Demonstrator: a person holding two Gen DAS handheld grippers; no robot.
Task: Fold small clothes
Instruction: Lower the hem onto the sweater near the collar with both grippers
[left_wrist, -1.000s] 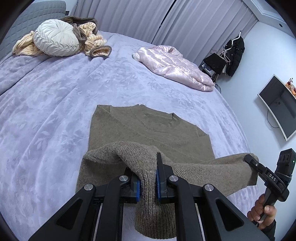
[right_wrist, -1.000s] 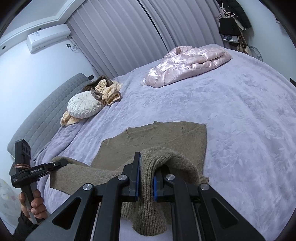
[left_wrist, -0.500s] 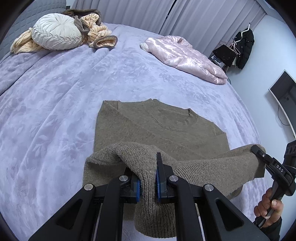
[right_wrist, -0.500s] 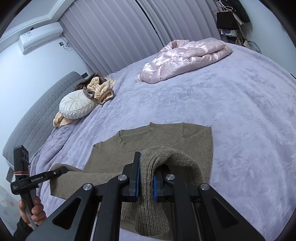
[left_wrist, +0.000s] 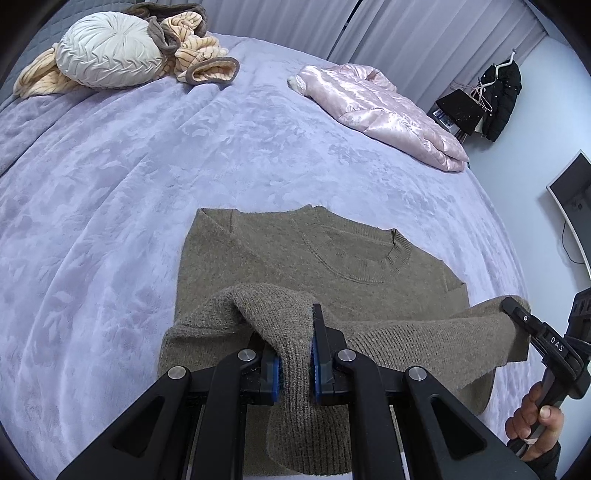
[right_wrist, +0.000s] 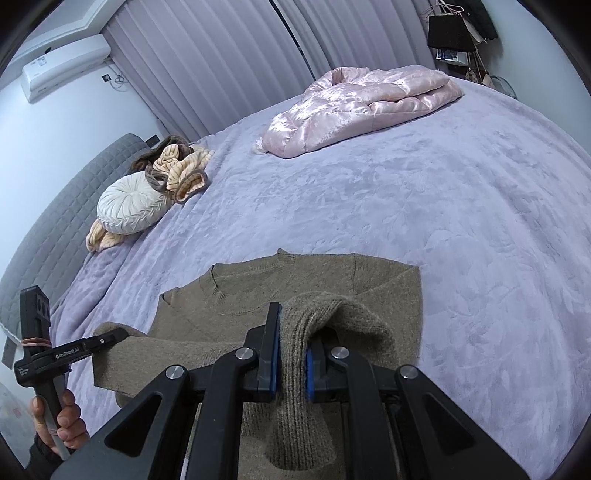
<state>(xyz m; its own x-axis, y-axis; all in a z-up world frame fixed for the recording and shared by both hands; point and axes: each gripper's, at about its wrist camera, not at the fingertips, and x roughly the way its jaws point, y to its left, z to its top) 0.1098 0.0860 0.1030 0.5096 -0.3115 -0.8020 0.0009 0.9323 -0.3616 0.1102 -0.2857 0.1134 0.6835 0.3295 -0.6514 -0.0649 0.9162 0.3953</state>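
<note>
Jaws of both grippers, left (left_wrist: 295, 363) and right (right_wrist: 291, 365), clamp olive knitted sweater's (left_wrist: 314, 266) hem; level carry toward the collar ahead should fold it squarely.

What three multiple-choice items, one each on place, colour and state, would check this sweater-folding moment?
1. Where does the pink jacket lie?
A. On the far part of the bed, apart from the sweater
B. On top of the sweater
C. Held in the left tool

2. What colour is the sweater?
A. Navy blue
B. Olive brown
C. White

3. What state are the two tools in?
A. Both open above the bed
B. Only the right one grips fabric
C. Each shut on the sweater's hem

Key:
1 A: bare lilac blanket separates the jacket from the sweater.
2 B: the knit reads olive brown in both views.
3 C: knit fabric is pinched between the blue pads of the left tool and of the right tool, with the hem edge lifted between them.
</note>
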